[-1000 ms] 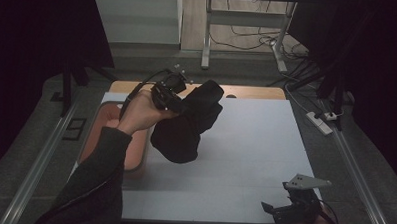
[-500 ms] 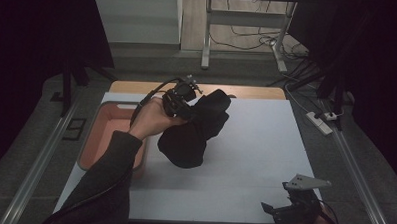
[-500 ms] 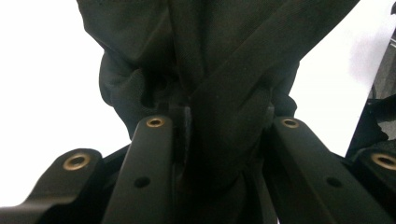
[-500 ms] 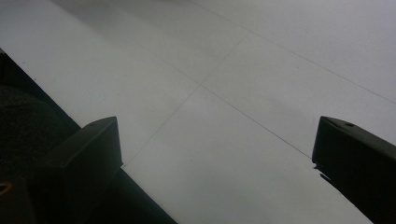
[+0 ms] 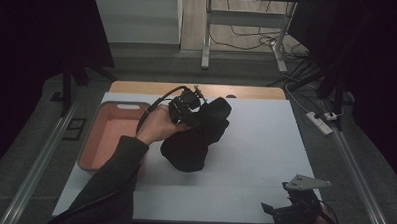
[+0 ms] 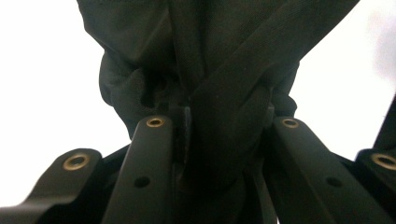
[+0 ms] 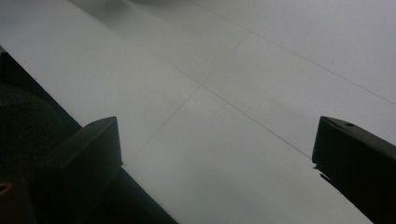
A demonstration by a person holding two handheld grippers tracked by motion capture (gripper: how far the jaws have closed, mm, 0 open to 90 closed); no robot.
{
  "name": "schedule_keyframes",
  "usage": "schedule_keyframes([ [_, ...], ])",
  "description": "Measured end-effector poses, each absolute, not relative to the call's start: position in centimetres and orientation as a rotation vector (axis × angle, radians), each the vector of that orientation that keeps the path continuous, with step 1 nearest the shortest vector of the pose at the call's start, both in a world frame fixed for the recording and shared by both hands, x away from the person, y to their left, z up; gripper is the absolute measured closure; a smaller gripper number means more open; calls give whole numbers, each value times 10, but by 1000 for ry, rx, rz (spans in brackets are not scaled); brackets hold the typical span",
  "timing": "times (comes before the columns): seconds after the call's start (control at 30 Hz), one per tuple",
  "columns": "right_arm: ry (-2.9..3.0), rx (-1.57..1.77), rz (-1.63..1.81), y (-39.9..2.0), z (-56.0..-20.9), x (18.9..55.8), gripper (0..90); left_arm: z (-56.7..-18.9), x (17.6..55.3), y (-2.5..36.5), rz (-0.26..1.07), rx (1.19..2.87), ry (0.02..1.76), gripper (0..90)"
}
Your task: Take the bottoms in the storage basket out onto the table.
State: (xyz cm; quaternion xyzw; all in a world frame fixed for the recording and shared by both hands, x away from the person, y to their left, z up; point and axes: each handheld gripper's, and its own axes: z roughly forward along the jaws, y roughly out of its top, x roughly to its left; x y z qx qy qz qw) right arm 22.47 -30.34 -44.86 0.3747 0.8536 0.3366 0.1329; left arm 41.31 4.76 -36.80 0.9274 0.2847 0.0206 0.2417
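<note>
Black cloth (image 5: 198,134) is bunched so its shape is hard to read, hanging over the white table (image 5: 265,144) w/ the left gripper (image 5: 189,105) clamped on a fold, right gripper (image 5: 295,208) wide open & empty at the near edge, pink tray (image 5: 110,134) beside, dim room w/ cables behind.

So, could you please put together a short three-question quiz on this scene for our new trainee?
1. True or false: the left gripper is shut on the black cloth.
2. The orange tray lies on which side of the cloth in the high view? A) left B) right C) behind it
3. What lies between the jaws of the right gripper?

Key
1. True: bunched cloth is pinched between its jaws in the left gripper view.
2. A.
3. Nothing: the jaws stand wide apart over the bare white table.
</note>
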Motion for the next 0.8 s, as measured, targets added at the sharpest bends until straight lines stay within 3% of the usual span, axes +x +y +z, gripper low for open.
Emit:
schedule_keyframes([
  [0.8,2487,1075,977,-303,-449,224,15,-411,419,28,88,2563,804,704],
])
